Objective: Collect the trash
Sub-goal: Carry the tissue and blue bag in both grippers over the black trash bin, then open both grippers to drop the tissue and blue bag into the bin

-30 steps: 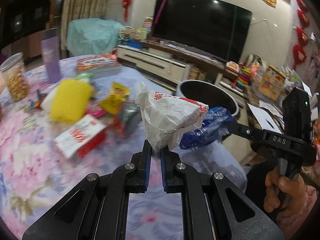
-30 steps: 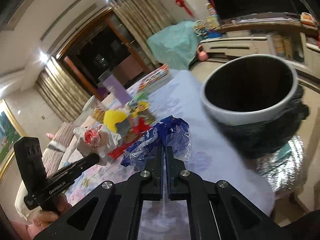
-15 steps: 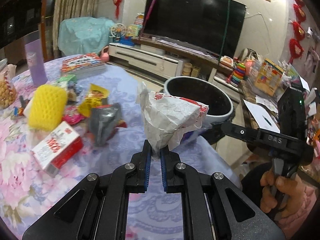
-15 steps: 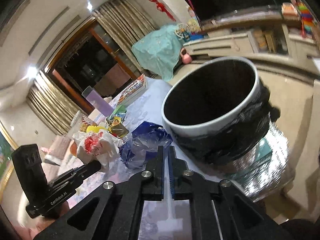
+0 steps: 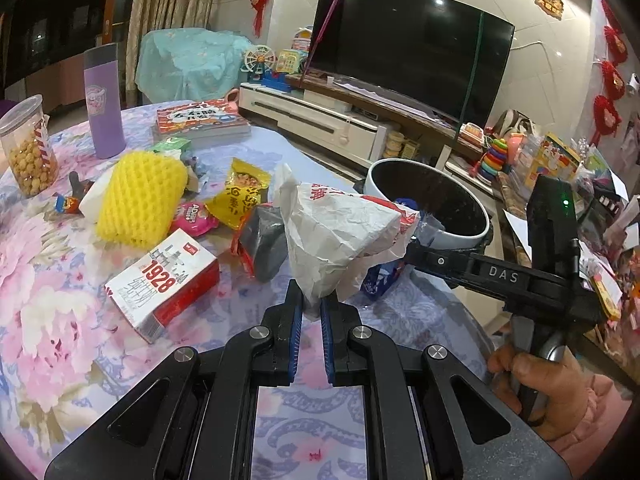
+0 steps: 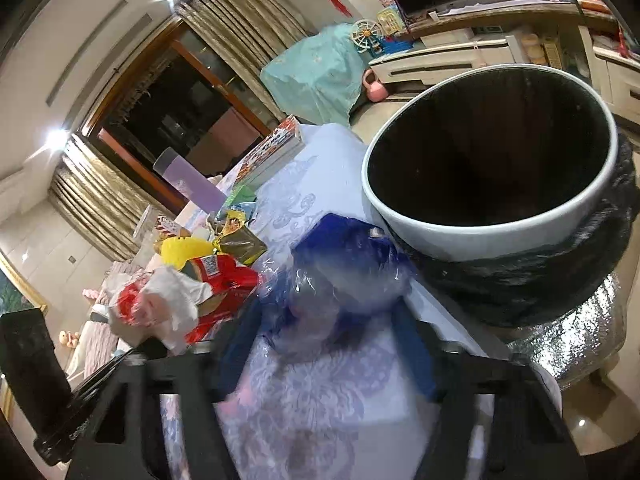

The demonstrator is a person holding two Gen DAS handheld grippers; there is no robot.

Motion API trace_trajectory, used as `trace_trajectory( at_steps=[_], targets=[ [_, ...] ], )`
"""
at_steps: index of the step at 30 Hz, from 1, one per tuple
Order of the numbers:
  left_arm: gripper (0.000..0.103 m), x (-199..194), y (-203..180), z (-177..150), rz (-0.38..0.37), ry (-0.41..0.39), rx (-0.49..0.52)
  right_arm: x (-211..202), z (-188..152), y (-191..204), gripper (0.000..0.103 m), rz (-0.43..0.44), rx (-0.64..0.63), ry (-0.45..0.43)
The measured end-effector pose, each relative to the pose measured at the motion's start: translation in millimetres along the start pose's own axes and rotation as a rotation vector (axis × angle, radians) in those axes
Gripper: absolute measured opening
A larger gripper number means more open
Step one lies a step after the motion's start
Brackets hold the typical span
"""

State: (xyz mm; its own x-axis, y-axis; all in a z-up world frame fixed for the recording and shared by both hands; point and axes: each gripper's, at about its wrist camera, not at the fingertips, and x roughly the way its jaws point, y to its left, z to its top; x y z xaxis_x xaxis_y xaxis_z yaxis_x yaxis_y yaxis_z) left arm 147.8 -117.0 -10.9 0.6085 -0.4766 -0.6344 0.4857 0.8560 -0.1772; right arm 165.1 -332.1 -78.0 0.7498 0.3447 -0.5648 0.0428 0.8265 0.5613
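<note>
My left gripper [image 5: 308, 312] is shut on a crumpled white paper bag with red print [image 5: 340, 236], held above the flowered table. The bag also shows in the right wrist view [image 6: 160, 304]. My right gripper [image 6: 328, 340] is blurred, its fingers spread wide apart. A blue and clear plastic wrapper [image 6: 344, 272] hangs loose between them, just in front of the bin's rim. The white-rimmed trash bin with a black liner [image 6: 496, 236] stands beside the table edge; it also shows in the left wrist view [image 5: 460, 232].
On the table lie a yellow foam net [image 5: 140, 200], a red and white box [image 5: 164, 280], a yellow snack packet [image 5: 244, 196], a grey pouch [image 5: 264, 244], a purple bottle [image 5: 104, 104], a snack jar [image 5: 26, 148] and a book [image 5: 200, 118]. A TV stand is behind.
My right gripper has opened from shut, and the blue wrapper has come loose near the bin rim. My left gripper still holds the white bag and has shifted slightly.
</note>
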Motion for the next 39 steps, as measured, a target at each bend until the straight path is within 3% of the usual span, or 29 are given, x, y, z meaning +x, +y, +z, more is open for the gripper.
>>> trace_trajectory(
  at_steps=[11, 24, 39],
  targets=[
    [0.008, 10.6, -17.4, 14.2, -0.031, 0.002, 0.030, -31.9, 10.0, 3.2, 0.028, 0.014, -0.072, -0.060],
    [0.008, 53.9, -75.7, 45.6, -0.069, 0.039, 0.124, -70.5, 46.9, -40.8, 0.028, -0.088, -0.025, -0.140],
    [0.008, 112.2, -112.7, 75.1, -0.072, 0.121, 0.185, -71.9, 76.2, -62.4, 0.028, -0.189, -0.032, -0.119]
  ],
)
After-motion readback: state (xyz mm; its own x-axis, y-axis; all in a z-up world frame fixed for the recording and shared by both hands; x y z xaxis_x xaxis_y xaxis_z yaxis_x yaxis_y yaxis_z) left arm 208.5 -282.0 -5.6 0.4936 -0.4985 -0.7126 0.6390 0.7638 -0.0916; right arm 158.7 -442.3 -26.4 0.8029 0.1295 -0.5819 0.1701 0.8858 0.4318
